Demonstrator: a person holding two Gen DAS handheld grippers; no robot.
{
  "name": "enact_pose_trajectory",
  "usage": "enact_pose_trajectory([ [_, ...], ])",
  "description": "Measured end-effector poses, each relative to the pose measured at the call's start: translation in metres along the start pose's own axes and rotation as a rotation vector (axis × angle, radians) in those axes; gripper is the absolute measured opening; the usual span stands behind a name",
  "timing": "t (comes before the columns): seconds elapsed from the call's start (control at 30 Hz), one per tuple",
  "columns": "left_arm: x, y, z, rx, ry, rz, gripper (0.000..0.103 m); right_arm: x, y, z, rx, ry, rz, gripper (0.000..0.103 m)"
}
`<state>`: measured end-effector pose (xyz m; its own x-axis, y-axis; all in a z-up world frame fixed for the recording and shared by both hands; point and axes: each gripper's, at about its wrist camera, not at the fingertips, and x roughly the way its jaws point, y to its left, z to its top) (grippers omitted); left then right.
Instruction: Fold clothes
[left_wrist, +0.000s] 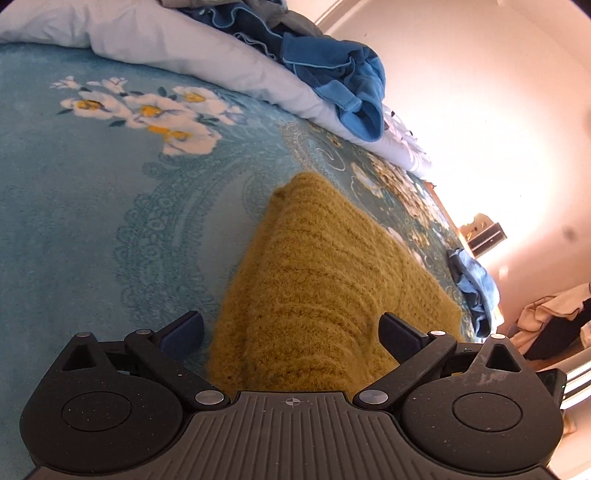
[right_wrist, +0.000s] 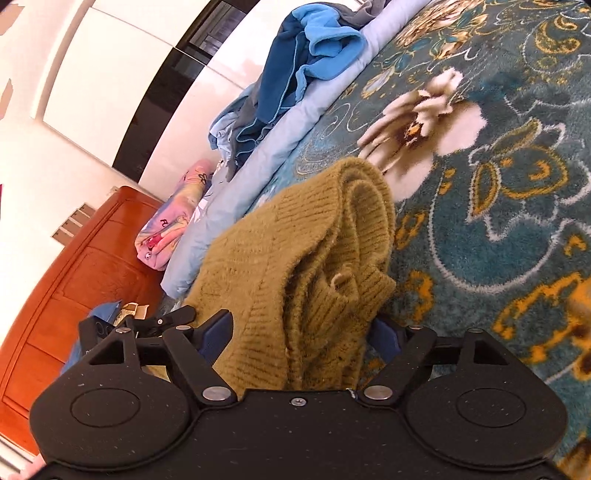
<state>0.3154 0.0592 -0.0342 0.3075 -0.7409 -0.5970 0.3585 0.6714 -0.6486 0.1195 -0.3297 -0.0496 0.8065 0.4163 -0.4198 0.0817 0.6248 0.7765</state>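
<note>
A folded mustard knit sweater (left_wrist: 314, 266) lies on the teal flowered bedspread (left_wrist: 92, 221). My left gripper (left_wrist: 291, 332) hovers over its near end, open, with the fingers standing wide on either side of the knit and not pressing it. In the right wrist view the sweater (right_wrist: 295, 258) shows its layered folded end, bunched up between the fingers of my right gripper (right_wrist: 301, 336). That gripper is open, and its right pad is partly hidden behind the knit.
A heap of blue fleece clothes (left_wrist: 332, 74) rests on a pale rolled duvet (left_wrist: 166, 40) along the far side of the bed. A blue garment (left_wrist: 472, 284) lies at the bed's edge. A wooden headboard (right_wrist: 74, 277) and a pink patterned bundle (right_wrist: 170, 225) stand at the left.
</note>
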Motion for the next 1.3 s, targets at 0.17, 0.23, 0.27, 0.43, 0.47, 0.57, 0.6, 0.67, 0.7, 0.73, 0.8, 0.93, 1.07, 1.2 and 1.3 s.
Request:
enact_pose_trajectory([
  [0.17, -0.006, -0.003, -0.009, -0.034, -0.042, 0.024, 0.052, 0.006, -0.004, 0.008, 0.056, 0.003, -0.007, 0.042],
  [0.23, -0.012, -0.008, -0.014, -0.052, -0.070, 0.007, 0.039, 0.004, -0.002, 0.015, 0.042, 0.014, -0.001, 0.039],
  [0.27, -0.016, -0.011, -0.017, -0.057, -0.080, -0.001, 0.038, 0.002, 0.000, 0.019, 0.019, 0.017, -0.004, 0.038],
  [0.43, -0.023, -0.040, -0.047, -0.034, -0.049, -0.032, 0.033, -0.010, 0.006, 0.045, -0.077, 0.016, -0.041, 0.037],
  [0.47, -0.024, -0.046, -0.055, -0.034, -0.043, -0.045, 0.033, -0.012, 0.006, 0.052, -0.098, 0.014, -0.052, 0.037],
  [0.57, -0.022, -0.062, -0.082, -0.029, -0.030, -0.074, 0.033, -0.015, 0.004, 0.068, -0.151, 0.027, -0.077, 0.037],
  [0.6, -0.021, -0.063, -0.087, -0.030, -0.041, -0.071, 0.033, -0.015, 0.003, 0.071, -0.163, 0.037, -0.083, 0.037],
  [0.67, -0.022, -0.060, -0.091, -0.056, -0.073, -0.070, 0.034, -0.013, 0.000, 0.072, -0.178, 0.060, -0.086, 0.038],
  [0.7, -0.022, -0.055, -0.091, -0.086, -0.084, -0.075, 0.038, -0.013, -0.002, 0.071, -0.182, 0.065, -0.089, 0.038],
  [0.73, -0.023, -0.051, -0.091, -0.109, -0.091, -0.077, 0.039, -0.013, -0.003, 0.070, -0.184, 0.065, -0.091, 0.039],
  [0.8, -0.024, -0.050, -0.088, -0.104, -0.096, -0.057, 0.041, -0.014, -0.006, 0.068, -0.183, 0.066, -0.090, 0.045],
  [0.93, -0.024, -0.059, -0.081, -0.050, -0.117, 0.027, 0.060, -0.012, -0.013, 0.065, -0.164, 0.070, -0.098, 0.050],
  [1.07, -0.013, -0.062, -0.074, -0.066, -0.109, 0.041, 0.064, -0.009, -0.017, 0.062, -0.133, 0.067, -0.099, 0.054],
  [1.2, -0.002, -0.061, -0.073, -0.100, -0.105, 0.051, 0.060, -0.006, -0.015, 0.062, -0.119, 0.080, -0.106, 0.049],
  [1.3, 0.000, -0.061, -0.074, -0.133, -0.112, 0.066, 0.043, -0.009, -0.010, 0.065, -0.123, 0.079, -0.107, 0.038],
])
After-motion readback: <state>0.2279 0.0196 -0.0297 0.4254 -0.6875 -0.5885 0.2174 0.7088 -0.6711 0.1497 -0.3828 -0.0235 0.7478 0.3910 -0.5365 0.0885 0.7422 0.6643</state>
